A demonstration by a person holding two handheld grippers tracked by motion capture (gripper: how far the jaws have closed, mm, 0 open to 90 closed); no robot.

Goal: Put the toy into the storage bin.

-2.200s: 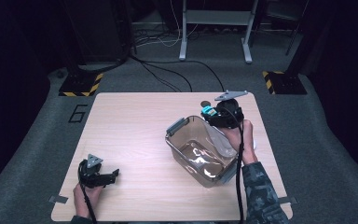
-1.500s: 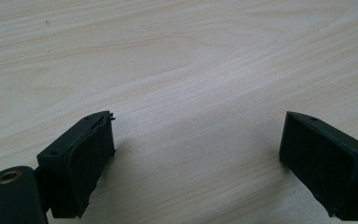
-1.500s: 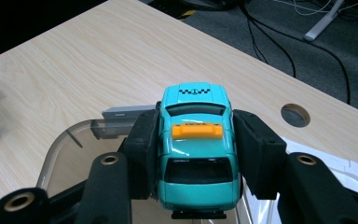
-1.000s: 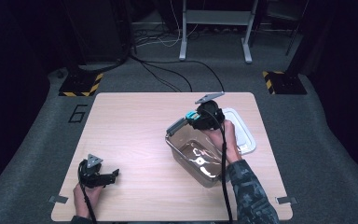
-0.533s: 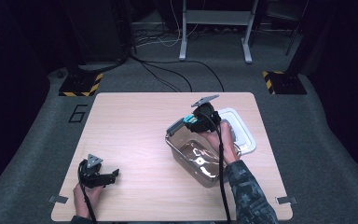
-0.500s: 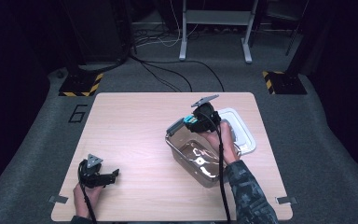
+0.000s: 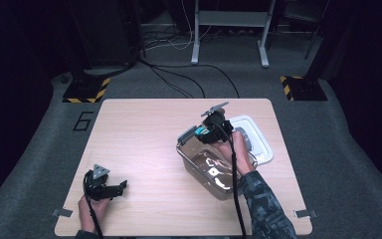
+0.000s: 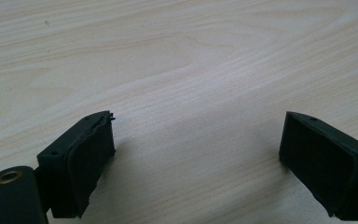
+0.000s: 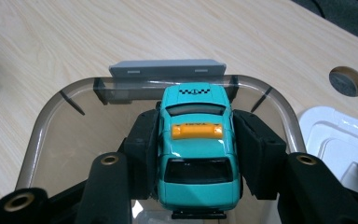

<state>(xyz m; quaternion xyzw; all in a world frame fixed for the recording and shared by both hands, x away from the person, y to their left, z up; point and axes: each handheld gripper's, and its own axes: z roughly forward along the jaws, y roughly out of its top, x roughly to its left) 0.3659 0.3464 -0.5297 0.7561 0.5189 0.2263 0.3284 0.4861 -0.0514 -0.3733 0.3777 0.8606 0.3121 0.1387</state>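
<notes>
Gripping teal toy taxi [image 9: 198, 154] w/ right gripper [image 9: 196, 154] fingers over clear container [image 9: 42, 126], left gripper [image 8: 196, 158] fingers wide apart, nothing held

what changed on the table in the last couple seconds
The right gripper, still clamped on the teal toy car, swung left from beside the clear container to over its far end, uncovering the white lid. The left gripper stayed put, open.

Setting: lab or recording studio, dark and windowless. Pale wooden surface [image 7: 144, 149] on grey carpet [image 7: 328, 164], numeral "6" [image 7: 82, 121] marked on the carpet beside it. Black-and-yellow hazard-striped stand bases [image 7: 86, 92] at both far corners. Loose cables [image 7: 179, 79] trail across the floor. White metal frame legs [image 7: 229, 30] at the back. Tape tabs [image 7: 61, 212] at the surface's near corners.
</notes>
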